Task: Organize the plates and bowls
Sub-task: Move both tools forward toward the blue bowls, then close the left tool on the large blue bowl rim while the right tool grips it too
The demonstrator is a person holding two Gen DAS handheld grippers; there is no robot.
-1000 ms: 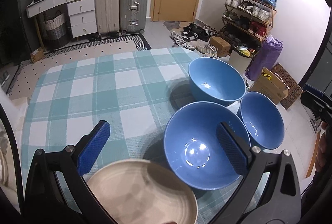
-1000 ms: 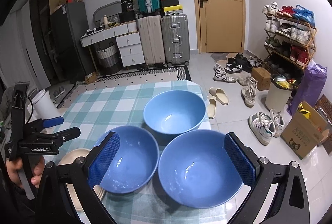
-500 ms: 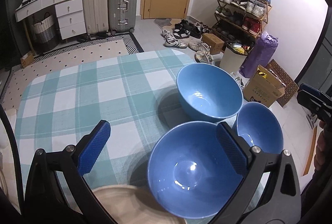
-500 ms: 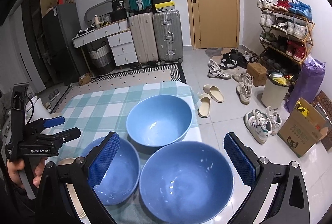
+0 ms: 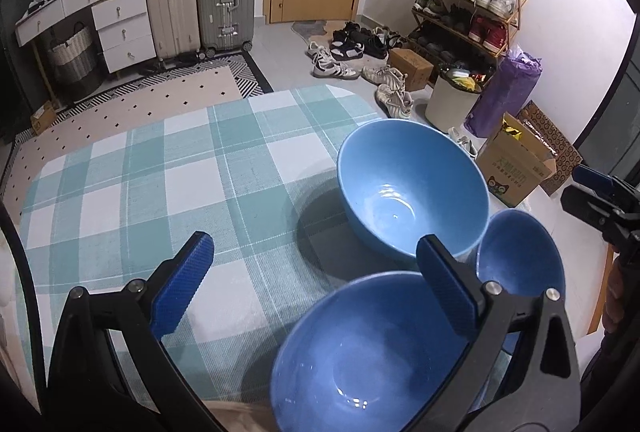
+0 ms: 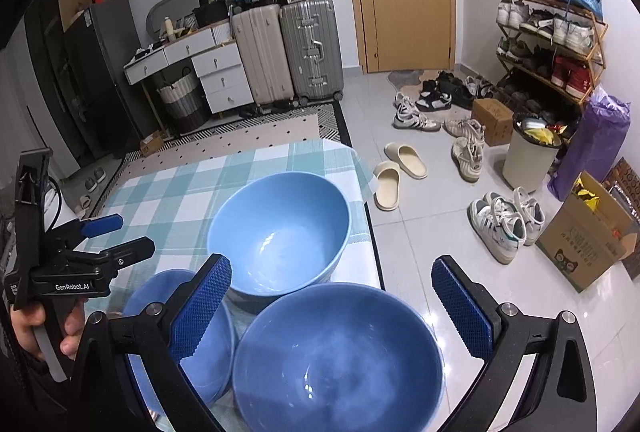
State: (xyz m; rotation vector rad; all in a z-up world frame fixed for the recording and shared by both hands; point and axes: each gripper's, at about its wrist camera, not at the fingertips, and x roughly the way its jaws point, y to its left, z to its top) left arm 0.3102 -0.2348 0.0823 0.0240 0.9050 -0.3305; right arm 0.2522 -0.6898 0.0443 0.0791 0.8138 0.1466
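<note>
Three blue bowls stand close together on the checked tablecloth. The far bowl is upright near the table's right edge. My left gripper is open, its right finger over the rim of the left bowl. My right gripper is open above the right bowl, holding nothing. A sliver of a beige plate shows at the bottom edge, mostly hidden.
The table's right edge drops to a tiled floor with shoes, slippers, a white bin and a cardboard box. Suitcases, drawers and a door stand at the back. The cloth's left half carries nothing.
Both grippers have moved forward and closer to the bowls, which now sit lower and larger in both views. The beige plate has nearly slid out of the left view. Both grippers stay open.
</note>
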